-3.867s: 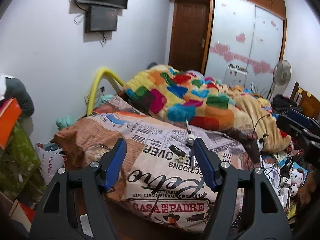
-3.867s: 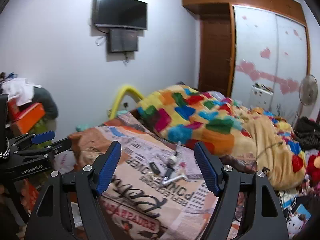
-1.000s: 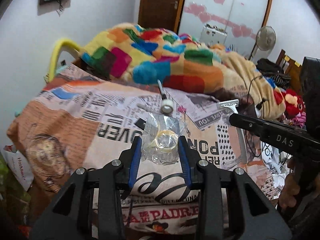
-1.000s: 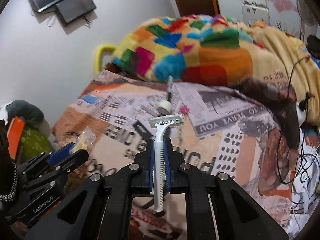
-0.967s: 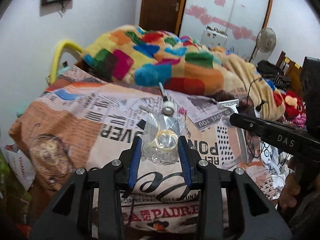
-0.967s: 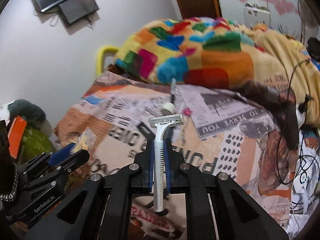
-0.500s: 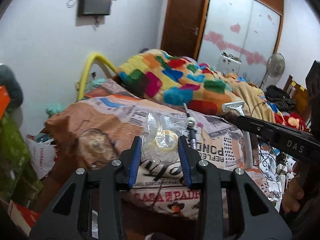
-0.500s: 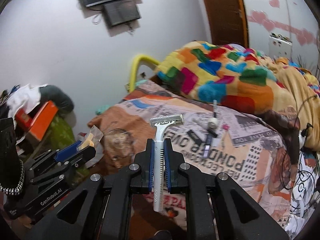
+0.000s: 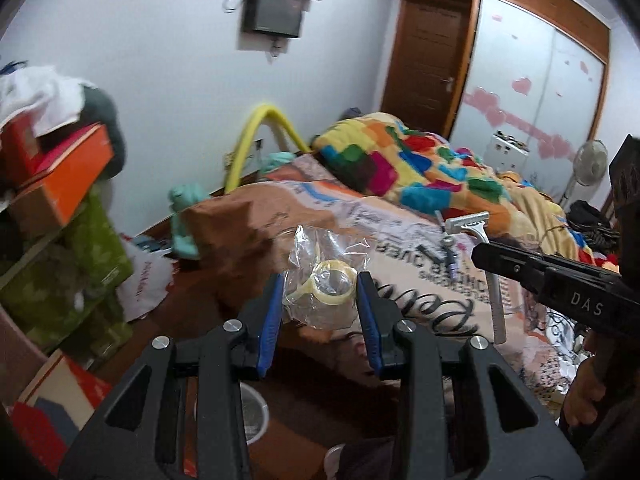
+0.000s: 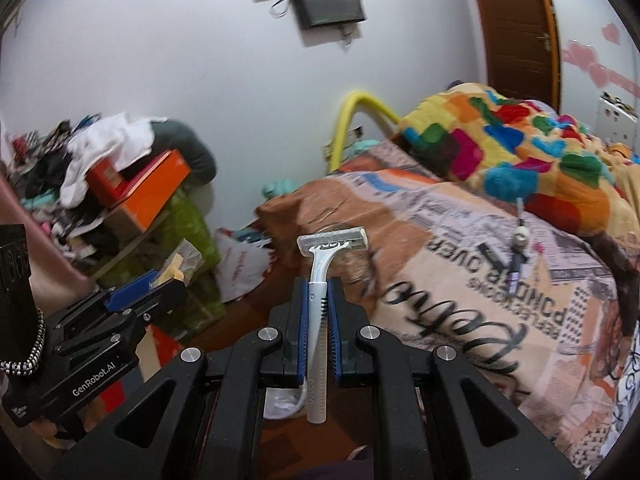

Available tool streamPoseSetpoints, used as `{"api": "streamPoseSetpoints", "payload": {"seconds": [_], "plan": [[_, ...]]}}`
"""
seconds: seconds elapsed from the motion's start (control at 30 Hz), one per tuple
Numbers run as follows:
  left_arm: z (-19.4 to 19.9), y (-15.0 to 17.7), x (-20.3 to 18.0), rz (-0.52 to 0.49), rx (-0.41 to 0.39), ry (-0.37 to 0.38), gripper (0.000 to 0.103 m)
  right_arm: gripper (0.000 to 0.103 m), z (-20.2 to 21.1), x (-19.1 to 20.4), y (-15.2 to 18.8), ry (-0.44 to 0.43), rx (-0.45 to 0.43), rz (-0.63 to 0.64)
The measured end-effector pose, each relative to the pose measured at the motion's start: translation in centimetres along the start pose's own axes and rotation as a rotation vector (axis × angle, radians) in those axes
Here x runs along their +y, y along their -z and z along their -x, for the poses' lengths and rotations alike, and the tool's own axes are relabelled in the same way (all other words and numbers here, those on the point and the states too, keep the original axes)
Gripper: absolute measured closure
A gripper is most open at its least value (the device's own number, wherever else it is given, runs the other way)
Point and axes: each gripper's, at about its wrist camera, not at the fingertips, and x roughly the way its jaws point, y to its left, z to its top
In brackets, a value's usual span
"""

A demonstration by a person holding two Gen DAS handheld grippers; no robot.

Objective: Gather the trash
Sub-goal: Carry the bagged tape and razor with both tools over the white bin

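Note:
My left gripper [image 9: 318, 316] is shut on a clear plastic bag [image 9: 326, 280] with a yellowish ring inside, held in the air beside the bed. My right gripper [image 10: 319, 336] is shut on a white disposable razor [image 10: 324, 280], head up; the razor also shows in the left wrist view [image 9: 482, 240]. The left gripper with its bag shows at the left of the right wrist view [image 10: 160, 280]. Several small items [image 10: 516, 256] lie on the newspaper-print bedspread [image 10: 460, 300]. A white bin [image 9: 252, 416] stands on the floor below the left gripper.
A patchwork blanket [image 9: 400, 164] covers the far bed. A cluttered shelf with orange boxes [image 10: 140, 188] and a green bag [image 9: 68, 276] stands at the left. A white plastic bag [image 10: 240, 264] lies on the floor. A fan [image 9: 588, 168] stands at the right.
Both grippers have pulled back from the bed and swung left, each still holding its item. The floor, shelf and bin have come into view.

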Motion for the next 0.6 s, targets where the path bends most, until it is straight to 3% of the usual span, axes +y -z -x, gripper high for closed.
{"api": "streamPoseSetpoints", "payload": {"seconds": [0.27,0.6], "plan": [[2.3,2.6,6.2,0.085,0.005,-0.082,0.067,0.094,-2.7,5.7,1.4,-0.063,0.062,0.097],[1.4,6.7,12.3,0.189,0.082,-0.163,0.067,0.094,-8.7,10.5,3.1,-0.134,0.191,0.177]]}}
